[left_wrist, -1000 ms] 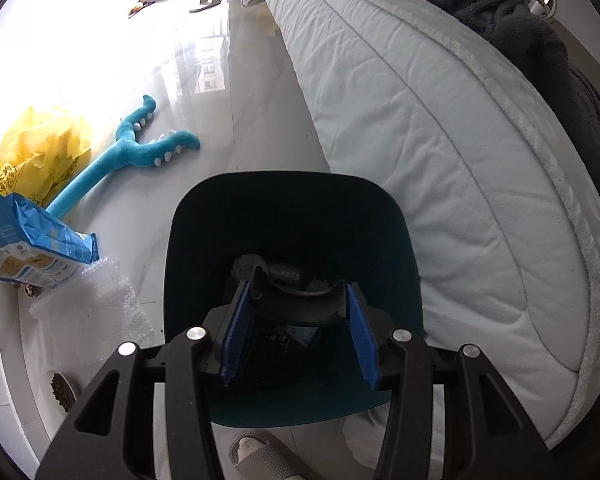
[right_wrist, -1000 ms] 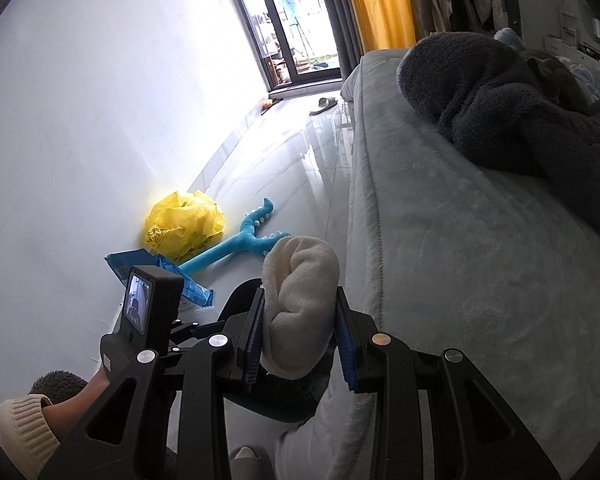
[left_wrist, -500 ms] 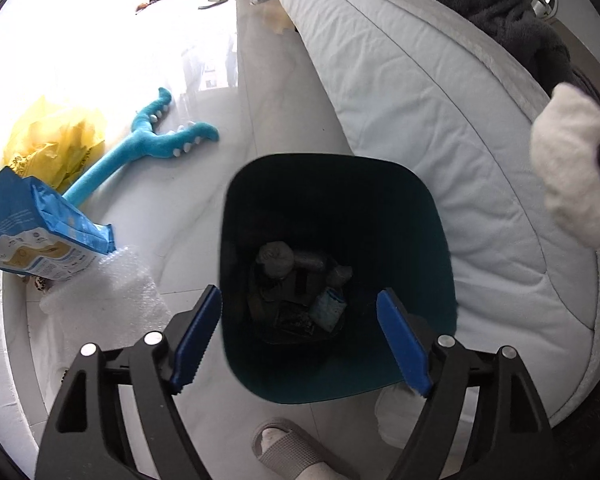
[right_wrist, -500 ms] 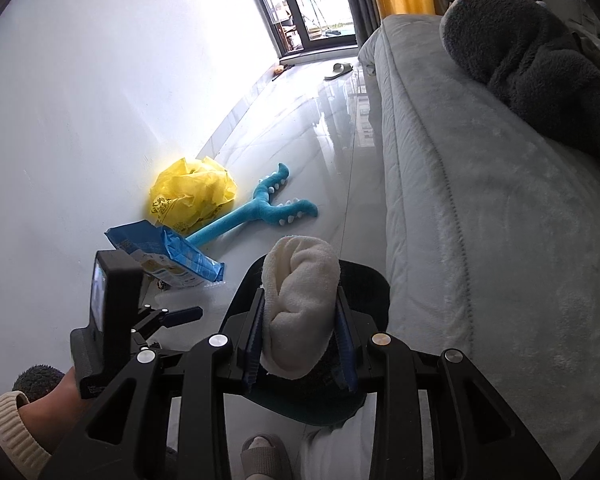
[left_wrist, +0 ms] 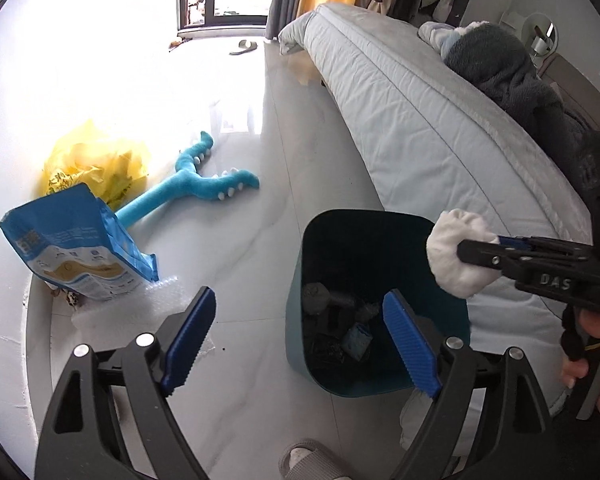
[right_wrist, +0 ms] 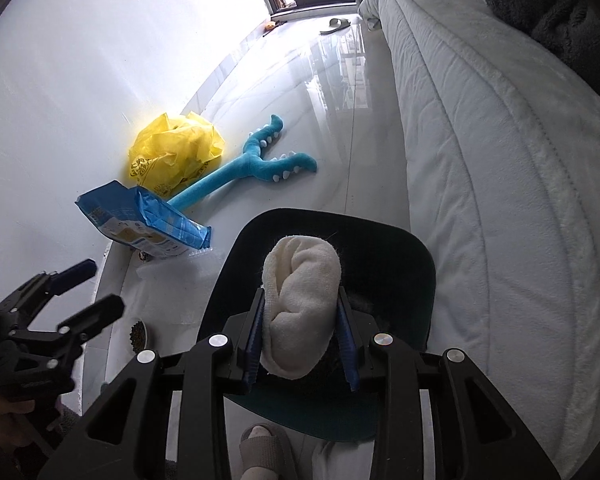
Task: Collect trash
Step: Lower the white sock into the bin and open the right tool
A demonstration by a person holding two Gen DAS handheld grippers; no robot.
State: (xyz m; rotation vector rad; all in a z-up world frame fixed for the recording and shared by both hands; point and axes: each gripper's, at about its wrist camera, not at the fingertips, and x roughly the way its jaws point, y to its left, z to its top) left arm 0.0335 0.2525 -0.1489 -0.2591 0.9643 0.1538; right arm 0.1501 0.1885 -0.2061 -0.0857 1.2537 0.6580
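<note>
Now the right tongs (right_wrist: 302,346) squeeze a rolled white sock (right_wrist: 300,304) between their blue pads, and the sock sticks out in front of them. From the right camera the sock hangs right over the open top of the dark teal bin (right_wrist: 416,264). From the left camera the same sock (left_wrist: 456,256) sits at the bin's right edge, up above the rim, with the right tongs (left_wrist: 484,248) coming in from the right and a hand (left_wrist: 596,364) holding their grip. The left tongs (left_wrist: 296,344) are opening wide and have nothing between their pads. They hang over the floor (left_wrist: 260,240) by the left side of the bin (left_wrist: 300,272). Inside the bin there are some dark scraps and a small blue bit at the bottom. The bin stands on the shiny white floor just beside the bed (left_wrist: 420,128), which has a pale quilt and a dark fuzzy blanket (left_wrist: 508,64) on top. More things lie on the floor to the left, near the wall: a blue bag (left_wrist: 72,248) leaning up, a yellow plastic bag (left_wrist: 96,164) behind it, a long blue plush toy (left_wrist: 196,188) with a forked end, and a piece of bubble wrap (left_wrist: 140,308) under the blue bag. A foot in a grey slipper (right_wrist: 260,448) shows at the bottom, just by the bin.
</note>
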